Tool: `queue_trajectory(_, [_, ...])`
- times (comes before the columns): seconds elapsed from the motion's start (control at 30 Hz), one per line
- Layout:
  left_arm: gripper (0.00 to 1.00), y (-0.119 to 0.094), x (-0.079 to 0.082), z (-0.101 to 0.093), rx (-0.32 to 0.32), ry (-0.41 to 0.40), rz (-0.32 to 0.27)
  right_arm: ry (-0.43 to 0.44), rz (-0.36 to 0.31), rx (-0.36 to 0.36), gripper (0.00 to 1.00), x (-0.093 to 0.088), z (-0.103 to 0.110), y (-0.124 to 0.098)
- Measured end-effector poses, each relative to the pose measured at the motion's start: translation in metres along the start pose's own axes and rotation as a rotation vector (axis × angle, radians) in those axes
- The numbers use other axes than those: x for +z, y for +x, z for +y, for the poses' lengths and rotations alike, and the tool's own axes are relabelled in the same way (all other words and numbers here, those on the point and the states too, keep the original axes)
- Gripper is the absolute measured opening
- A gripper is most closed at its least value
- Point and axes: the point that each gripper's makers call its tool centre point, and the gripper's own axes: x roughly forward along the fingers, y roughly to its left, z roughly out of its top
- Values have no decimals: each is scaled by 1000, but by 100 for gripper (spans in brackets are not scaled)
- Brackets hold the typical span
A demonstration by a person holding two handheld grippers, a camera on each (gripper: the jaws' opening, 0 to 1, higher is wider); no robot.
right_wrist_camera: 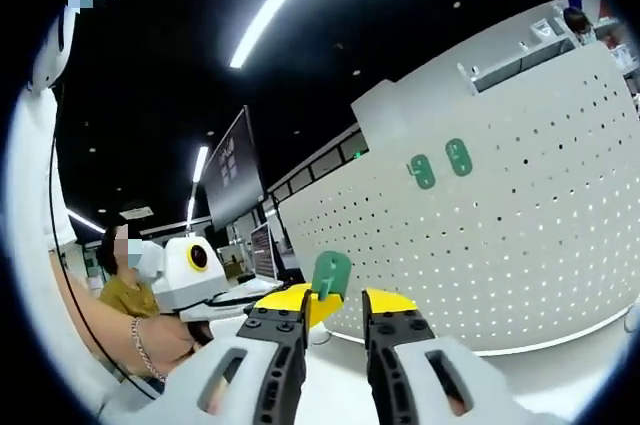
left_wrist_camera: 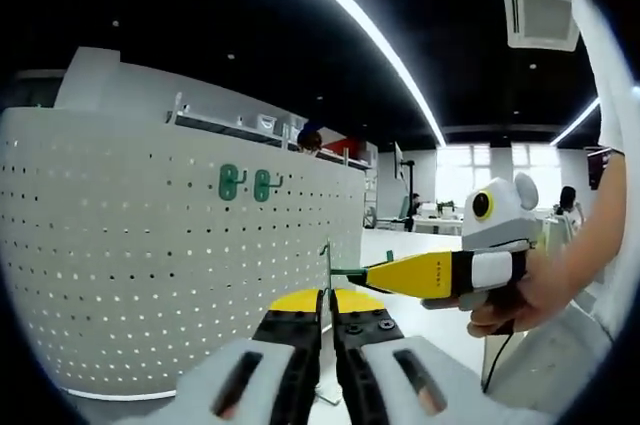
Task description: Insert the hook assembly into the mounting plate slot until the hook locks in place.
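Note:
In the left gripper view my left gripper [left_wrist_camera: 327,313] has its jaws almost together on a thin upright piece [left_wrist_camera: 327,263], seen edge-on, which I take for the hook assembly. My right gripper [left_wrist_camera: 368,273] comes in from the right with a small green part [left_wrist_camera: 346,271] at its tip, touching that piece. The right gripper view shows the right gripper [right_wrist_camera: 338,303] with a green slotted mounting plate [right_wrist_camera: 331,275] standing between its yellow tips. The left gripper's white body [right_wrist_camera: 190,270] is at the left, in a person's hand.
A curved white pegboard wall [left_wrist_camera: 140,275] stands close ahead on the left, with two green hooks [left_wrist_camera: 246,184] mounted on it; they also show as green hooks [right_wrist_camera: 440,165] in the right gripper view. A person's arm [left_wrist_camera: 590,245] is at the right. Office desks lie beyond.

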Motion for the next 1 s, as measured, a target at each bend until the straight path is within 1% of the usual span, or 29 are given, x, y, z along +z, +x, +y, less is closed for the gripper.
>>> queue_trajectory(0.3, [3,0,-1,-3,5,-14,-3,-8,4,-2,10,-2,0,7])
queue_trajectory(0.37, [3,-1,0,-2,10,-21,-6,-14,10,-5,10,-3,0,7])
queue_trajectory(0.6, [3,0,1,-2,11,-22,-8,-30,-5,4,4,-1,3,9])
queue_trajectory(0.9, [2,1,0,-2,14,-19,-4,-51,-10,-6,3,2,4,11])
queue_trajectory(1.0, [2,1,1,-3,13,-16,-7,-45,-15,-12,3,3,4,11])
